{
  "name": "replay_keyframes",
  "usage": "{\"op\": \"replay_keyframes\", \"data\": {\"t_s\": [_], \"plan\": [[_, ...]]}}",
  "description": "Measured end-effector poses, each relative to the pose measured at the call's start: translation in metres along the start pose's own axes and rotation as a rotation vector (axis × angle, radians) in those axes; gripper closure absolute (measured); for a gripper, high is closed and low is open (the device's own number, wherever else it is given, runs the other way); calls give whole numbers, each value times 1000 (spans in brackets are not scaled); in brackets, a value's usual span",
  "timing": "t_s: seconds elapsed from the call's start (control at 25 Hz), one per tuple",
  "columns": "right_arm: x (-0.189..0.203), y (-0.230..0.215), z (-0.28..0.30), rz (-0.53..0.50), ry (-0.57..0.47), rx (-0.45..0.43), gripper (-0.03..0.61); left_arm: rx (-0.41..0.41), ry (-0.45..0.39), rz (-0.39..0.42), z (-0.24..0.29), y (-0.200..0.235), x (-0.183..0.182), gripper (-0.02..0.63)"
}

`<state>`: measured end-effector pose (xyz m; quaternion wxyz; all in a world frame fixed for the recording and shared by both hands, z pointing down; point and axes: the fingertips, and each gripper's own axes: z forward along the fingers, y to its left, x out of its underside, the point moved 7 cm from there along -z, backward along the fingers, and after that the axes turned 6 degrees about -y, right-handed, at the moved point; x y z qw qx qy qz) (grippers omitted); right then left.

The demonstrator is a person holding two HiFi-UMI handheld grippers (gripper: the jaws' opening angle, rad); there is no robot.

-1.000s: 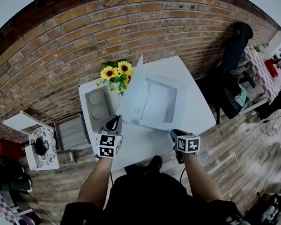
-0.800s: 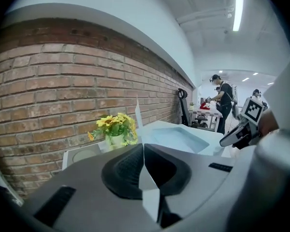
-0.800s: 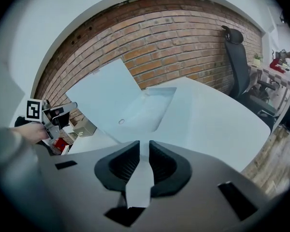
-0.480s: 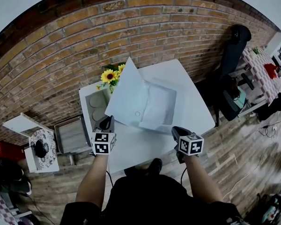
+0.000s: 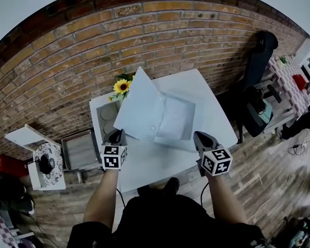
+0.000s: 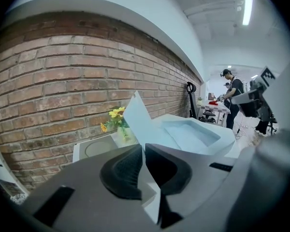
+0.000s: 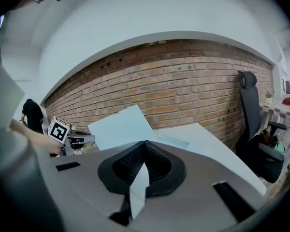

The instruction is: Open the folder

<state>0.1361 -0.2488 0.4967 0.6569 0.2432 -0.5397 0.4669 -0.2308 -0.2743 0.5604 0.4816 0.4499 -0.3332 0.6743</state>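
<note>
The pale blue folder lies on the white table, its inner pocket showing. Its front cover stands lifted and leans to the left. My left gripper is shut on the cover's lower left corner. In the left gripper view the thin sheet rises out from between the closed jaws of the left gripper. My right gripper hangs above the table's front right part, apart from the folder, shut with nothing in it. In the right gripper view the right gripper faces the raised cover.
Sunflowers stand at the table's back left, partly hidden by the cover. A grey tray with round hollows lies beside them. A brick wall runs behind. A black chair is at the right and a low shelf at the left.
The cover has swung further left and now hides more of the sunflowers. My left gripper moved left with it. My right gripper has risen and come a little to the right.
</note>
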Motion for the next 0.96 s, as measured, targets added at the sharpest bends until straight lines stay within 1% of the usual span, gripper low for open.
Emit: {"op": "replay_keyframes", "data": {"t_s": [0.28,0.96], "plan": [[-20,2,-3,-27,-48,-20,565,-4,5,-1,-1,-2,-1,583],[-18,-5,-2,-7,-49,-35,565,-4,-7,-3,-2,-9,-7,583]]}}
